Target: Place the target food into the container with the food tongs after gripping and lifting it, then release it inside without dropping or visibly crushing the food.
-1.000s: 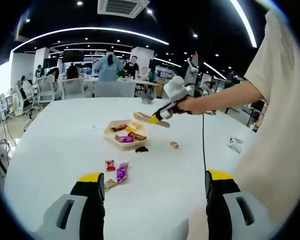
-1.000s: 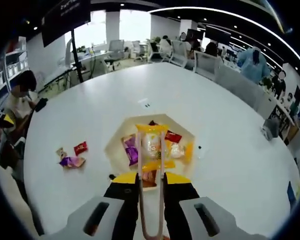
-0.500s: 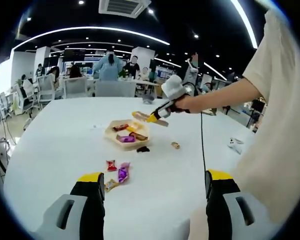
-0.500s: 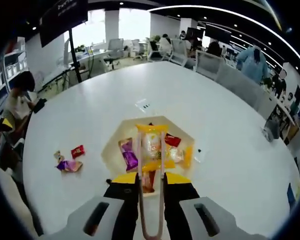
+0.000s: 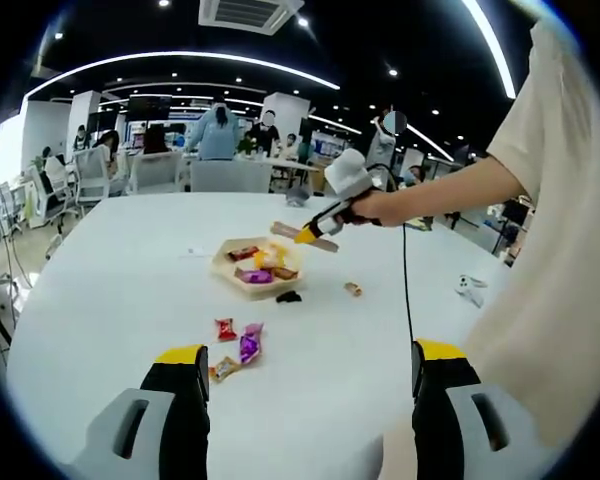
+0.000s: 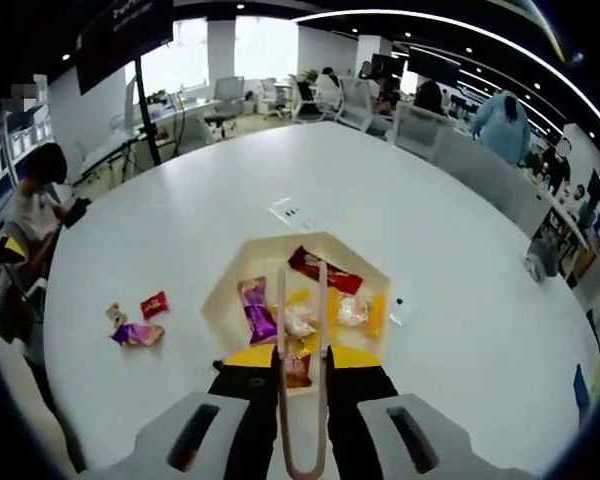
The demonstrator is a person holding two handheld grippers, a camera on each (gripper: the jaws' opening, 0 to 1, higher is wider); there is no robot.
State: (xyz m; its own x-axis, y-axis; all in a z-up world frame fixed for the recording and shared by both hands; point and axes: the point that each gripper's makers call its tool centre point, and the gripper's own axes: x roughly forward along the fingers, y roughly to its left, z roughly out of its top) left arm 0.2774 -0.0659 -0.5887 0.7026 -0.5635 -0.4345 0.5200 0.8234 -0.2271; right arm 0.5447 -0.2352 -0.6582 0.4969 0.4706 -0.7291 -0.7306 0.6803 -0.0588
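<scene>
Pale wrapped snack [image 6: 300, 322] in tray [image 6: 375, 268], between tongs [image 6: 302, 370] tips.

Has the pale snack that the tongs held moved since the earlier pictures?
Yes. It has dropped out of the tongs and now lies in the container, beside the purple wrapper; the tong tips are bare.

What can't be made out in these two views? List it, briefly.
- Right gripper view: whether the tongs have fully let go of the pale snack in the container; the tips overlap it.
- Right gripper view: the brown packet is partly hidden behind the right gripper.
- Left gripper view: the wrappers in the container are too small to identify.
- Left gripper view: the white object near the sleeve is too small to name.
</scene>
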